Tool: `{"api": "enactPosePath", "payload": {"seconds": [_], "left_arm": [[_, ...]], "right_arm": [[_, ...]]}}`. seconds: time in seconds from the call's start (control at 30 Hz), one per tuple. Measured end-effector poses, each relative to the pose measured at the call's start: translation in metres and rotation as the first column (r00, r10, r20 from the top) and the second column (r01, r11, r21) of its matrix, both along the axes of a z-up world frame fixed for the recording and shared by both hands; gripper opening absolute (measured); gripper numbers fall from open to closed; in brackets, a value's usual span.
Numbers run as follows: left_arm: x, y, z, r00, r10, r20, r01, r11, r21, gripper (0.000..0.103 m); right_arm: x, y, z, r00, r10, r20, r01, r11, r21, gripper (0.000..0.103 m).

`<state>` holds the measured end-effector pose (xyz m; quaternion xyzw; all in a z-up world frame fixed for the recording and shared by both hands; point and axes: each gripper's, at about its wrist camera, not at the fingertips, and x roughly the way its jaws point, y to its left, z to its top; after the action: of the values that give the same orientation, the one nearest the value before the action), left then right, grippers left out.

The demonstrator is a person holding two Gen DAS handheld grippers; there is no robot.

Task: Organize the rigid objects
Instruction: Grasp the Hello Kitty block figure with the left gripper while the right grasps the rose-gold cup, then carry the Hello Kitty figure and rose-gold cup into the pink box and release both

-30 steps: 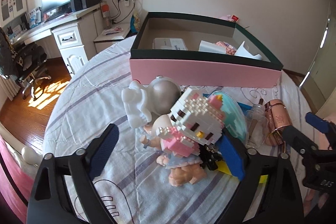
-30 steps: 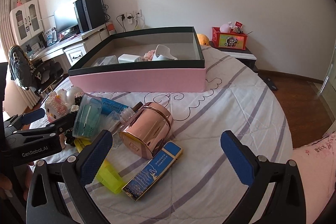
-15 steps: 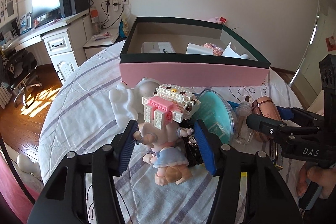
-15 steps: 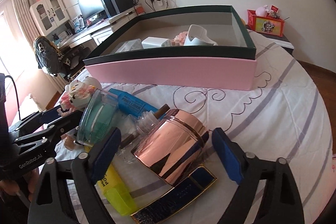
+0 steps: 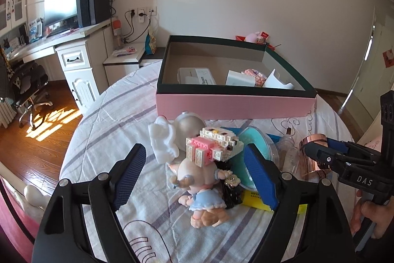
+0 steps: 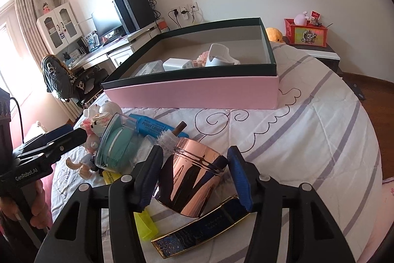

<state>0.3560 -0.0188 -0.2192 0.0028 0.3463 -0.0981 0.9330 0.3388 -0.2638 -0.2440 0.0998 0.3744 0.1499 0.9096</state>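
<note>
The left gripper points downward with its jaws wide, having just opened further, the pads clear of what sits between them. The right gripper at its 3 o'clock also tilts down, its jaws having just been closing, pads not yet pressing. A hand grasps its handle.

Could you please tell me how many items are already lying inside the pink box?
4 visible in the pink box: a clear plastic case at its left, a white block mid-box, a pink brick piece behind it, and a white curved holder at the right. The near wall may hide others.
</note>
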Motion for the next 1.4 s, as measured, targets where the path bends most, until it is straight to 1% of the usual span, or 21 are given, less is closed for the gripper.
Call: {"api": "enactPosePath", "payload": {"seconds": [0.03, 0.1, 0.13, 0.2, 0.27, 0.3, 0.37, 0.43, 0.47, 0.53, 0.7, 0.8, 0.87, 0.93, 1.07, 1.1, 1.13, 1.2, 1.3, 1.37, 1.4], "left_arm": [[0.005, -0.004, -0.001, 1.000, -0.008, -0.001, 0.008, 1.000, 0.017, 0.083], [0.015, -0.010, -0.005, 1.000, -0.011, -0.024, 0.012, 0.999, 0.047, 0.075], [0.020, -0.013, -0.007, 0.999, -0.029, -0.042, 0.031, 0.998, 0.045, 0.069], [0.028, -0.021, -0.012, 0.997, -0.040, -0.067, 0.045, 0.997, 0.062, 0.068], [0.032, -0.028, -0.015, 0.997, -0.042, -0.064, 0.048, 0.994, 0.098, 0.062], [0.032, -0.029, -0.016, 0.997, -0.040, -0.066, 0.047, 0.993, 0.106, 0.061], [0.032, -0.030, -0.015, 0.998, -0.032, -0.055, 0.038, 0.993, 0.111, 0.055], [0.029, -0.030, -0.013, 0.999, -0.023, -0.039, 0.027, 0.993, 0.114, 0.052], [0.028, -0.030, -0.012, 0.999, -0.018, -0.031, 0.022, 0.992, 0.120, 0.048], [0.025, -0.027, -0.008, 1.000, -0.012, -0.026, 0.015, 0.994, 0.107, 0.046], [0.011, -0.020, 0.007, 1.000, -0.009, 0.020, 0.007, 0.997, 0.074, 0.046], [0.005, -0.019, 0.011, 0.999, -0.013, 0.030, 0.011, 0.997, 0.079, 0.046], [0.001, -0.021, 0.012, 1.000, -0.014, 0.028, 0.011, 0.997, 0.076, 0.046], [-0.004, -0.023, 0.011, 0.999, -0.024, 0.027, 0.022, 0.997, 0.074, 0.046], [-0.012, -0.026, 0.010, 0.999, -0.031, 0.022, 0.029, 0.997, 0.071, 0.046], [-0.013, -0.027, 0.010, 0.999, -0.032, 0.023, 0.030, 0.997, 0.071, 0.046], [-0.015, -0.028, 0.010, 0.999, -0.031, 0.025, 0.030, 0.997, 0.071, 0.046], [-0.017, -0.030, 0.011, 0.999, -0.040, 0.028, 0.037, 0.996, 0.076, 0.046], [-0.019, -0.032, 0.012, 0.998, -0.046, 0.036, 0.043, 0.995, 0.085, 0.046], [-0.019, -0.032, 0.013, 0.998, -0.045, 0.039, 0.041, 0.996, 0.085, 0.046], [-0.019, -0.032, 0.014, 0.998, -0.043, 0.043, 0.039, 0.996, 0.085, 0.046]], "right_arm": [[0.000, 0.000, 0.000, 1.000, -0.001, 0.001, 0.001, 1.000, 0.000, 0.056], [0.001, 0.000, -0.001, 1.000, -0.001, -0.001, 0.001, 1.000, 0.001, 0.056], [0.001, 0.000, -0.001, 1.000, -0.001, -0.002, 0.001, 1.000, 0.004, 0.056], [0.003, -0.001, -0.002, 1.000, -0.001, -0.007, 0.001, 1.000, 0.012, 0.056], [0.005, -0.001, -0.003, 1.000, 0.002, -0.014, -0.001, 1.000, 0.015, 0.056], [0.006, -0.001, -0.004, 1.000, 0.001, -0.015, -0.001, 1.000, 0.019, 0.056], [0.007, -0.001, -0.004, 1.000, 0.001, -0.016, -0.001, 1.000, 0.020, 0.056], [0.007, 0.001, -0.004, 1.000, 0.003, -0.011, -0.003, 1.000, 0.009, 0.055], [0.007, 0.002, -0.003, 1.000, 0.004, -0.007, -0.003, 1.000, 0.003, 0.055], [0.006, 0.003, -0.001, 1.000, 0.005, 0.002, -0.005, 1.000, -0.003, 0.053], [0.005, 0.006, 0.005, 1.000, 0.008, 0.024, -0.007, 1.000, -0.020, 0.051], [0.005, 0.007, 0.009, 0.999, 0.003, 0.036, -0.001, 0.999, -0.044, 0.050], [0.010, 0.012, 0.005, 1.000, 0.019, -0.006, -0.020, 0.997, -0.074, 0.051], [0.008, 0.013, 0.003, 1.000, 0.006, -0.002, -0.006, 0.996, -0.088, 0.051], [0.008, 0.012, -0.002, 1.000, -0.001, -0.024, -0.001, 0.998, -0.069, 0.051], [0.007, 0.012, -0.003, 1.000, -0.004, -0.030, 0.002, 0.998, -0.067, 0.052], [0.007, 0.013, -0.004, 0.999, -0.016, -0.035, 0.014, 0.997, -0.073, 0.056], [0.007, 0.016, -0.009, 0.998, -0.018, -0.058, 0.014, 0.997, -0.076, 0.058], [0.008, 0.019, -0.016, 0.996, -0.013, -0.083, 0.005, 0.996, -0.089, 0.058], [0.005, 0.017, -0.011, 0.999, -0.004, -0.051, 0.000, 0.998, -0.061, 0.048], [0.004, 0.017, -0.010, 0.999, 0.001, -0.046, -0.004, 0.998, -0.061, 0.048]]}}
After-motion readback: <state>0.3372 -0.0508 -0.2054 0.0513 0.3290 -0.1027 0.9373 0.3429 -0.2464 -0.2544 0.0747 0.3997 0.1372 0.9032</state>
